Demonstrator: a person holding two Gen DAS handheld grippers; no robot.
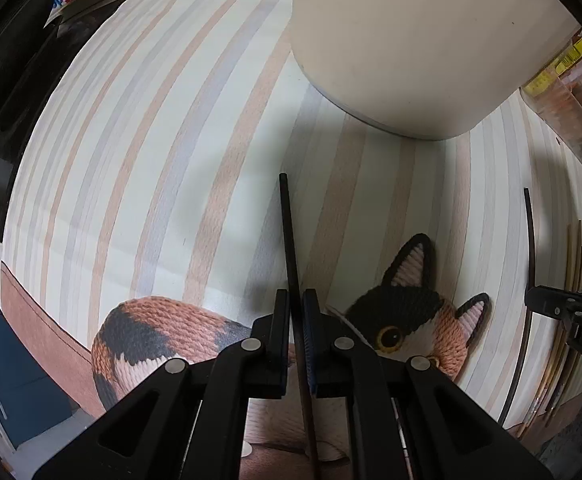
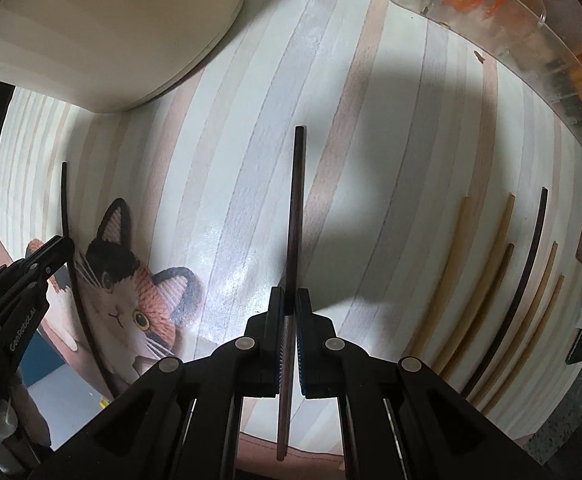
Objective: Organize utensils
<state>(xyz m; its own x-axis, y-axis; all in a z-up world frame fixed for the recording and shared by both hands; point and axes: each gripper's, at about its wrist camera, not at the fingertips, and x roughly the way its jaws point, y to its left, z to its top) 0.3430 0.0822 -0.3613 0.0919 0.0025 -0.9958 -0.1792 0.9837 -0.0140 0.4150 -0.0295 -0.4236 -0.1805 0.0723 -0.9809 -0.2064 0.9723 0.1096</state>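
We note left gripper [image 1: 296, 308] clamped on dark chopstick [image 1: 291, 248], stick running toward 12 o'clock above striped cat-print mat [image 1: 163, 128]. Right gripper [image 2: 289, 306] likewise closed on second dark chopstick [image 2: 296, 216], tip at 12 o'clock. White container [image 1: 411, 40] stands on mat, at 1 o'clock in left view. Loose chopsticks [image 2: 503, 280], pale and dark, lie on mat at 3 o'clock in right view. Clear bin [image 2: 531, 28] at 1 o'clock there.
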